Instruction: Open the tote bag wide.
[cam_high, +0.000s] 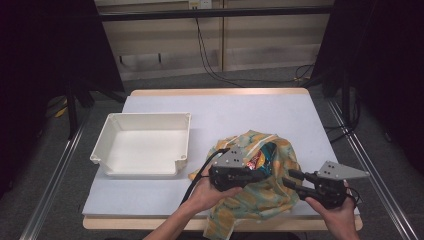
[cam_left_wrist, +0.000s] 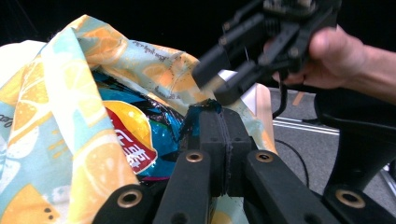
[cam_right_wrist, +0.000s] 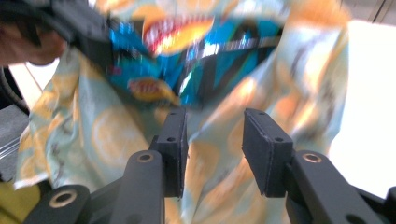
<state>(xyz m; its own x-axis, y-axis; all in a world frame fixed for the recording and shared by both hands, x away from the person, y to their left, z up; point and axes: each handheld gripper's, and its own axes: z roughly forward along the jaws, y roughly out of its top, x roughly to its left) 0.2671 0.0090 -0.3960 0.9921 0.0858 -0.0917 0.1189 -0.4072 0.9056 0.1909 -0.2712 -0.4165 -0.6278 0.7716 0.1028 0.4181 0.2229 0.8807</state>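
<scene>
Gripping the snack bag (cam_left_wrist: 135, 135) by its edge, the left gripper (cam_high: 248, 176) had its fingers pinched tight, lifting it from the patterned cloth bag (cam_high: 272, 192) at the table's (cam_high: 250, 112) near edge. Beside it, the right gripper (cam_high: 296, 181) hung open, holding nothing. A thin pinch might slip or tear the foil. Farther left sat a white tray (cam_high: 102, 142).

Lab — black curtains (cam_high: 45, 45), railed table (cam_high: 220, 115)
</scene>
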